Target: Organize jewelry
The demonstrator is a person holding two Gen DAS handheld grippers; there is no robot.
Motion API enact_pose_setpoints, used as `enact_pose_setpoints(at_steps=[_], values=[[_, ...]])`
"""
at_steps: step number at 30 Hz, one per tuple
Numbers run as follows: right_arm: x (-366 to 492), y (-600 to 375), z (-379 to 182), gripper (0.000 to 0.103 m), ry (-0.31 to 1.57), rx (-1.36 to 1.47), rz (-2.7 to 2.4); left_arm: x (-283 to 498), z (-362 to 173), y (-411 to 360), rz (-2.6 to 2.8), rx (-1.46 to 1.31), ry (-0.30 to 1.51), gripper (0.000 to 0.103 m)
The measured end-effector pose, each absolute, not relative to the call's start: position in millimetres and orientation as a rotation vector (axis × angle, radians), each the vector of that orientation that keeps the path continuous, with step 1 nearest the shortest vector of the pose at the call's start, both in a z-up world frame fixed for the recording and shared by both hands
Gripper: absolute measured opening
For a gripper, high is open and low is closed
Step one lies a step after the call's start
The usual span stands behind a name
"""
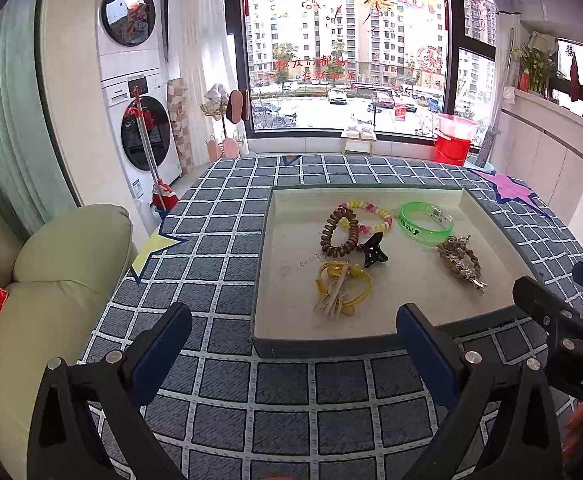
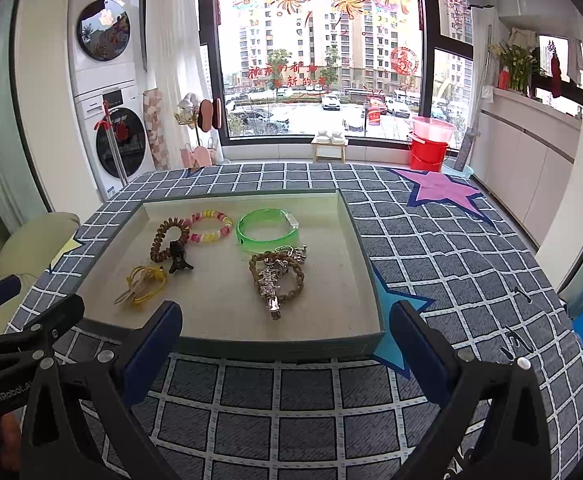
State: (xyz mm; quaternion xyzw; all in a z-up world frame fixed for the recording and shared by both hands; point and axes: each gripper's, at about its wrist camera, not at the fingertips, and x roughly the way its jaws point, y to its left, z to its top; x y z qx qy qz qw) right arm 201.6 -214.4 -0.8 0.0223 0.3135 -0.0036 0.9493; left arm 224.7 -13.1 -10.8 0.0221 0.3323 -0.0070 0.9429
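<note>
On the checked tabletop (image 2: 431, 248), a shallow tray (image 2: 365, 240) holds a green bangle (image 2: 268, 227), beaded bracelet (image 2: 210, 225), brown coil tie (image 2: 170, 239) and black claw clip (image 2: 178, 258), while left hand-held gripper (image 1: 294, 338) and right hand-held gripper (image 2: 285, 330) hover before its near edge, fingers spread, holding nothing.

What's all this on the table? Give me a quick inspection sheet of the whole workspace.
Surface: table with checked blue-grey cloth and star patches.
Job's things: shallow tray holding a green bangle, pink-yellow bead bracelet, brown coil hair tie, black claw clip, yellow hair ties, braided brown bracelet with silver hair clip.
Clutter: nothing seen.
Grippers: left gripper and right gripper both open, empty, short of the tray.
Cables: nothing seen.
Surroundings: stacked washer and dryer, decorated window, red bucket, sofa.
</note>
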Motion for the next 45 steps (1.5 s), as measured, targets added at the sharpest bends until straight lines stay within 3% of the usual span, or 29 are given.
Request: enact_pose_setpoints(at_steps=[45], values=[[201.5, -213.9, -0.9, 0.103, 0.638, 0.048, -0.007, 224.1, -11.8, -14.1, -0.002, 0.044, 0.685, 0.103]])
